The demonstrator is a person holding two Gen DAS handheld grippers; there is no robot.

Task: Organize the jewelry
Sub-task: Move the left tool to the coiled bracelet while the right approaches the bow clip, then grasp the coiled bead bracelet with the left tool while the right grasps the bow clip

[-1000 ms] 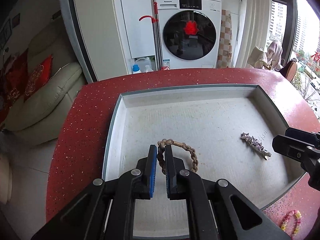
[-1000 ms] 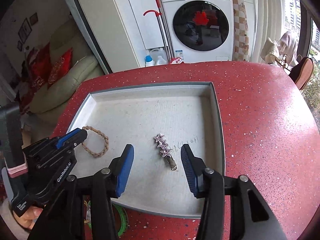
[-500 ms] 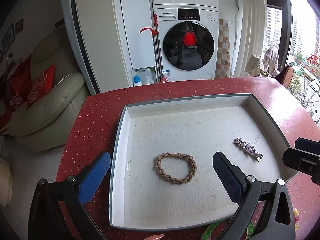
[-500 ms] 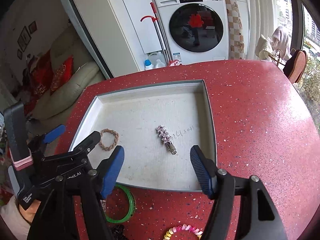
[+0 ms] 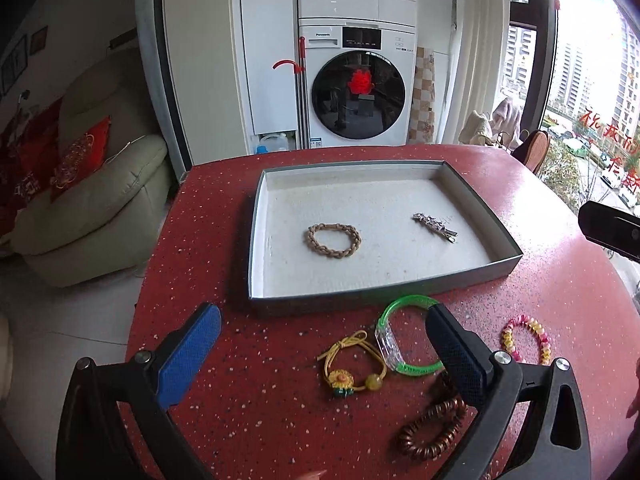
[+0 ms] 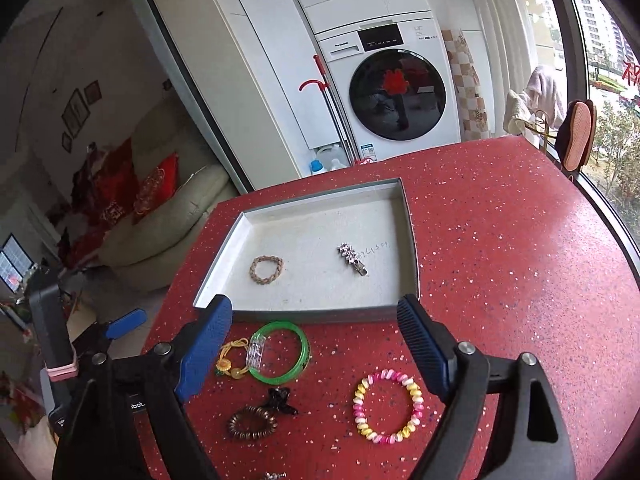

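A grey tray on the red table holds a braided tan bracelet and a silver star hair clip. In front of the tray lie a green bangle, a yellow sunflower hair tie, a brown coil hair tie, a black clip and a pink-yellow coil bracelet. My left gripper is open and empty above these. My right gripper is open and empty above them too.
The red speckled table ends in a curved edge at left and right. A sofa stands left beyond the edge. A washing machine is behind. The left gripper shows at the right wrist view's left edge.
My left gripper let go of the tan bracelet in the tray and opened. Both grippers pulled back and up from the tray to above the loose jewelry in front.
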